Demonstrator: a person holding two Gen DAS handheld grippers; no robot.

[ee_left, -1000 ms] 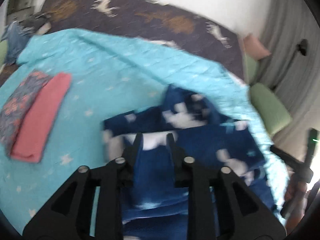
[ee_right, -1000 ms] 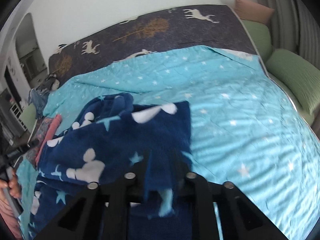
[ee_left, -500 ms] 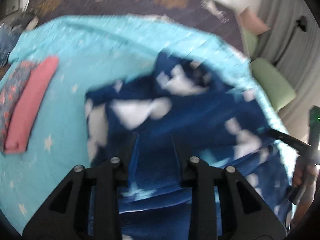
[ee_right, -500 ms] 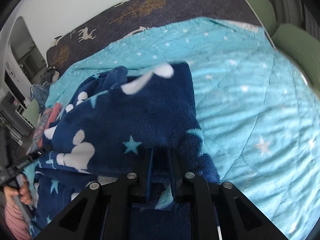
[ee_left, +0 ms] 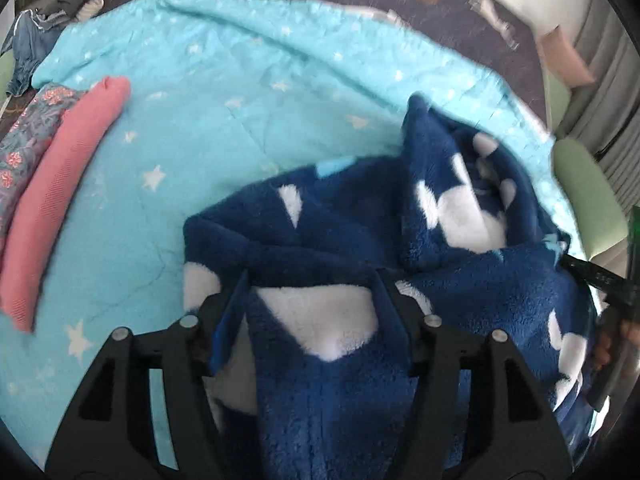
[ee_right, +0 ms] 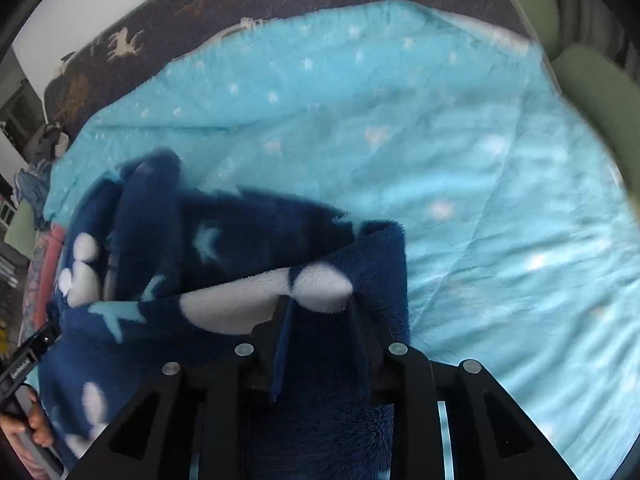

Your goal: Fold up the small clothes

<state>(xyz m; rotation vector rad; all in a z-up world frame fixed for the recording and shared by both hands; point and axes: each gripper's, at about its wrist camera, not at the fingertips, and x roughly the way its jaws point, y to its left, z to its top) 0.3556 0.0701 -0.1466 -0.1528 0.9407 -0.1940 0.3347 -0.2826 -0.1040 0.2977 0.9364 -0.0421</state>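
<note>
A navy fleece garment (ee_left: 460, 216) with white shapes and pale blue stars lies bunched on the turquoise star quilt (ee_left: 240, 80). My left gripper (ee_left: 310, 280) hovers low over the garment's near fold. Its jaws are opening, and fleece lies loosely between them with a gap beside the left finger. In the right wrist view, my right gripper (ee_right: 320, 304) sits at the right corner of the same garment (ee_right: 224, 240). Its jaws are also opening, with fleece between the fingers. The folded-over layer rests on the lower layer.
A folded pink cloth (ee_left: 60, 200) and a folded floral cloth (ee_left: 24, 148) lie at the quilt's left side. A denim item (ee_left: 28, 48) sits at the far left corner. Green cushions (ee_right: 592, 92) flank the right side of the bed. The quilt (ee_right: 440, 140) is bare right of the garment.
Both grippers came down and forward, carrying the garment's edge over onto itself. Their jaws, earlier pinched on the fleece, now stand wider apart.
</note>
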